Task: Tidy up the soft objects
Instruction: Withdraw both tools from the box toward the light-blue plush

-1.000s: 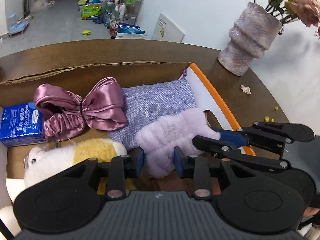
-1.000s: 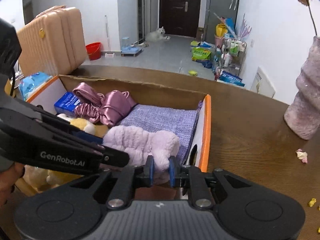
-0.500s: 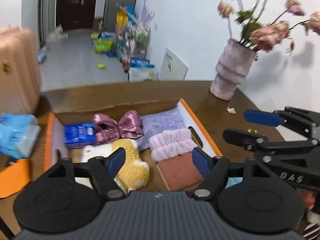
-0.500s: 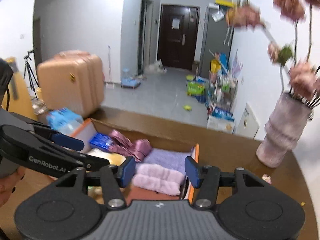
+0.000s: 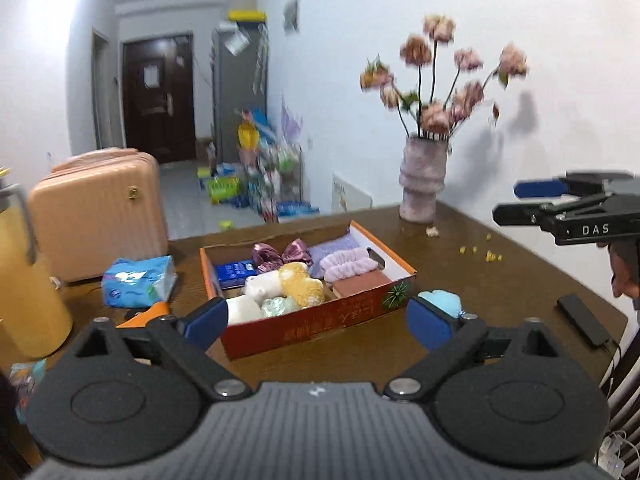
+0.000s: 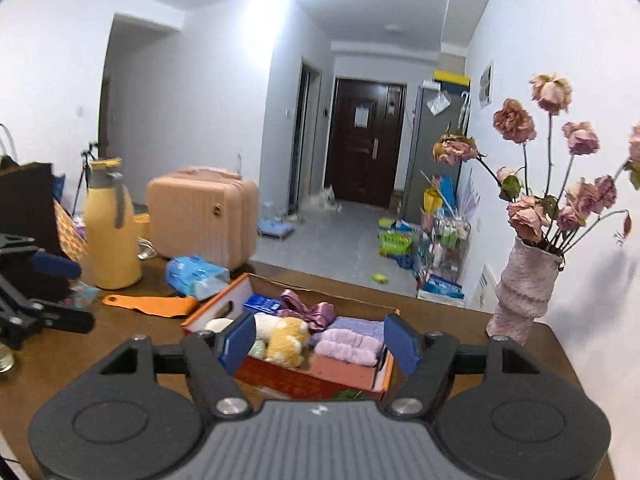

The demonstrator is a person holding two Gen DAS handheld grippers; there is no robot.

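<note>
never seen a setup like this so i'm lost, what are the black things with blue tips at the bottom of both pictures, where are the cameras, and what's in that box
No robot here: a person holds a hand-held two-finger tool in each hand, and each tool carries a wide-angle camera looking forward along its fingers. So the black shape at the bottom of one picture is the left gripper, and in the other the right gripper; the blue tips are its pads. Both sets of jaws are opening and hold nothing.

On the brown wooden table stands an open orange cardboard box. In it lie a folded fluffy lilac towel, a yellow and white plush toy, a shiny pink satin bow and a blue tissue packet. Beside the box lies a larger blue tissue pack; behind it stands a pale vase of dried pink roses.
</note>
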